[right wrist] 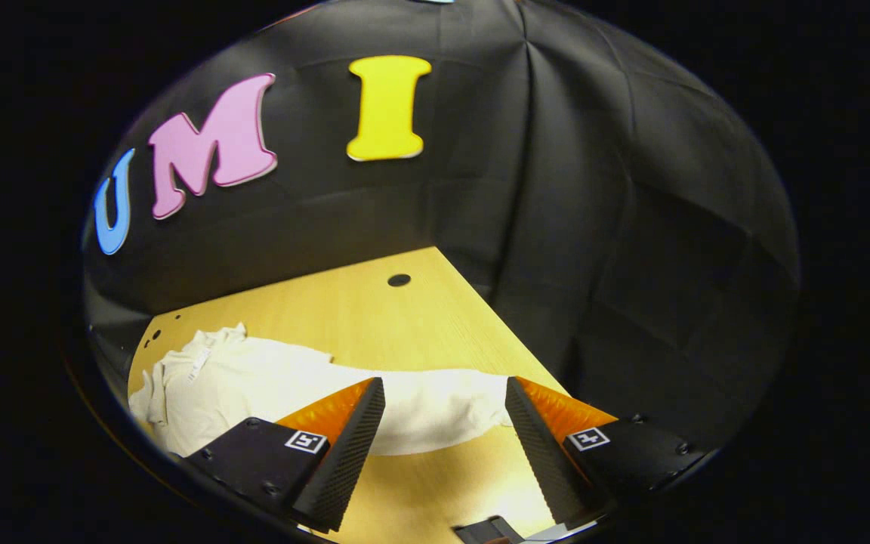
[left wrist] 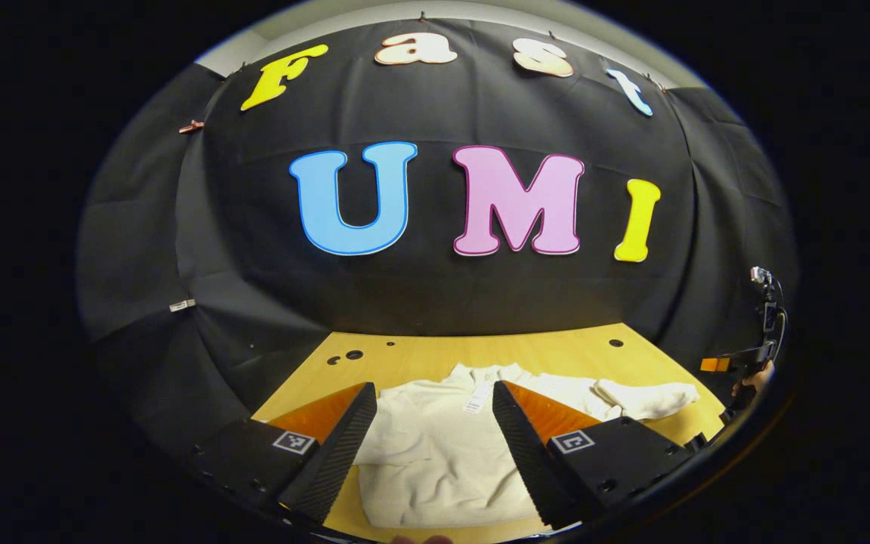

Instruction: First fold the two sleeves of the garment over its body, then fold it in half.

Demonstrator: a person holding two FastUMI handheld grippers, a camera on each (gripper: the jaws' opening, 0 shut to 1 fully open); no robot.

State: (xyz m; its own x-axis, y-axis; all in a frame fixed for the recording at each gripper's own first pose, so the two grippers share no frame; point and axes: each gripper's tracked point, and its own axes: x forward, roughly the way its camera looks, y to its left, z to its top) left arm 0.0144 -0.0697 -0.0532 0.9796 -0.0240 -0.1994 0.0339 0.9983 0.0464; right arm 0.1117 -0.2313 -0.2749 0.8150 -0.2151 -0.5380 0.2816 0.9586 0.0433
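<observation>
One garment: a cream long-sleeved top (left wrist: 435, 446) lies flat on the wooden table (left wrist: 420, 355), collar toward the table's far edge by the booth wall, hem toward the near edge.
Long axis: in the left gripper view the body runs from near edge to far edge; a white tag (left wrist: 476, 397) sits just below the collar.
Sleeves: one sleeve (left wrist: 646, 399) stretches out sideways toward the table's right edge, lying on bare wood; in the right gripper view it (right wrist: 435, 408) runs across the table, cuff end toward the right edge. The other sleeve appears already laid over the body, though the pictures leave that unclear.
Left gripper (left wrist: 435, 446): jaws wide apart, nothing between them; it hovers over the near edge, with the body of the top seen between its fingers.
Right gripper (right wrist: 442, 453): jaws wide apart, holding nothing; the outstretched sleeve lies just beyond its fingertips, apart from them.
Containers: none on the table.
</observation>
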